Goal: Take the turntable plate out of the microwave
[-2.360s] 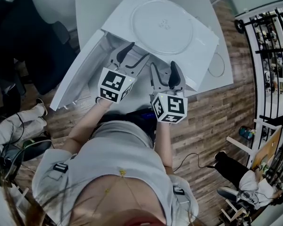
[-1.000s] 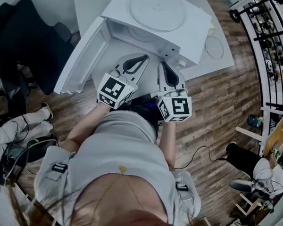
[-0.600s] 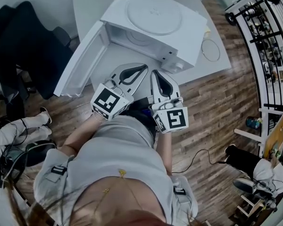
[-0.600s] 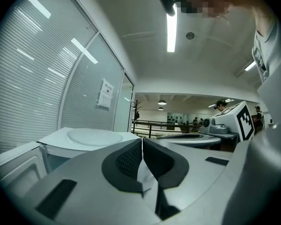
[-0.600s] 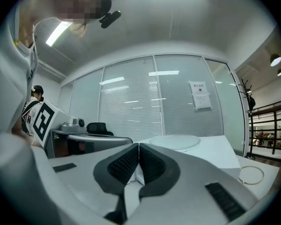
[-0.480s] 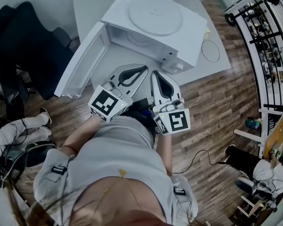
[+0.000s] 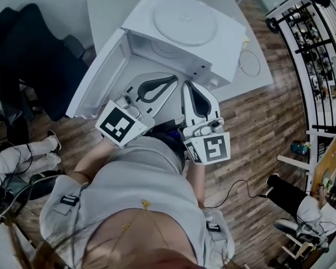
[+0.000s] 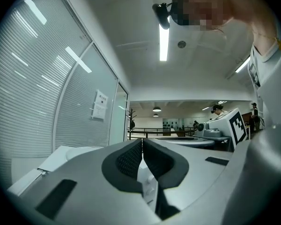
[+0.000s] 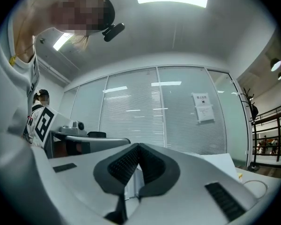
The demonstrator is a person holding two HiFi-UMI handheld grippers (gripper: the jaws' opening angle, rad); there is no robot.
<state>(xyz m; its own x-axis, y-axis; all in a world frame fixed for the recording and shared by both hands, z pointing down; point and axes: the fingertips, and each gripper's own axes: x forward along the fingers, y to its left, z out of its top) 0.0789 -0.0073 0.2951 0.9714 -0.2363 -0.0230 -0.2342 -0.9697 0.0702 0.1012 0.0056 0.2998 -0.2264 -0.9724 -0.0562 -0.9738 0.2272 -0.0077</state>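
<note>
I hold left gripper and right gripper shut, empty; round plate atop microwave lies dead ahead.

The left hand-held gripper and the right hand-held gripper have drawn back from the mouth of the microwave, where their tips stood in the earliest picture. Their tips now lie over the near edge of the worktop, and their bodies hang off it, close to the person. Both have also come up towards the head camera, so their marker cubes show larger and lower in that view. The left one's jaws looked spread at the opening; both pairs are now pressed together with nothing between them.
</note>
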